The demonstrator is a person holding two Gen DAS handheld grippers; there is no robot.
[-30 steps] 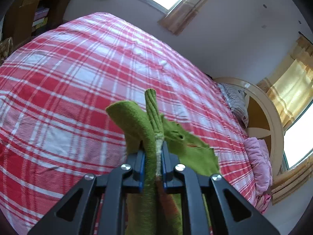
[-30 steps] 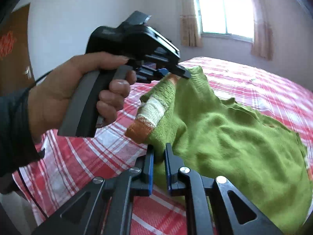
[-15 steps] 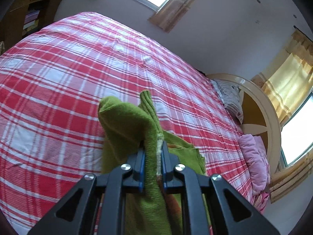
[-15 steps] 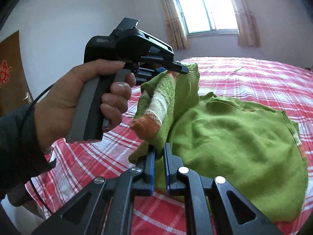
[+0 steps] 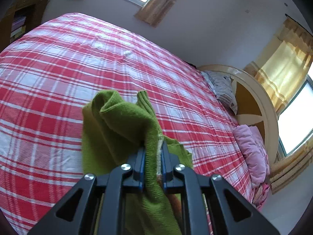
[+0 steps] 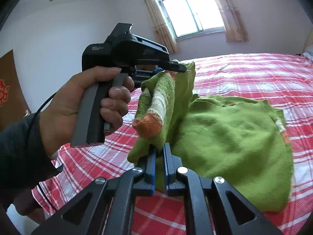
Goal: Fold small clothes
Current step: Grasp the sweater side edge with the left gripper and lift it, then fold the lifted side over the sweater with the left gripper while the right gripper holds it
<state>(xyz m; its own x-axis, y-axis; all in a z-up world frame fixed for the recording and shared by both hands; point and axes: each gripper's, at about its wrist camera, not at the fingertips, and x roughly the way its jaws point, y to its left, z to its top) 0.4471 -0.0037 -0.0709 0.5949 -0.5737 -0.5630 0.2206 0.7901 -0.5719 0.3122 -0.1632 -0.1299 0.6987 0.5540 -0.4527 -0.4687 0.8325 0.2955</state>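
Observation:
A small green knit sweater (image 6: 230,137) with an orange and white striped cuff (image 6: 150,121) lies on the red plaid bed (image 6: 254,74). Its near edge is lifted. My left gripper (image 5: 153,148) is shut on a raised fold of the sweater (image 5: 121,129); in the right wrist view the left gripper (image 6: 176,67) sits up at the left, held by a hand (image 6: 82,105). My right gripper (image 6: 159,152) is shut on the sweater's edge just below the hanging cuff. The rest of the sweater spreads flat to the right.
The plaid bedspread (image 5: 78,62) stretches far ahead. Pillows (image 5: 223,90) and a pink cushion (image 5: 252,148) lie by the round headboard (image 5: 260,105) at the right. A bookshelf (image 5: 17,25) stands at the far left. Windows with curtains (image 6: 191,17) line the walls.
Both grippers have carried the lifted sweater edge forward over the flat part. The fold in the left gripper has bunched up and the sweater body lies flatter on the bed.

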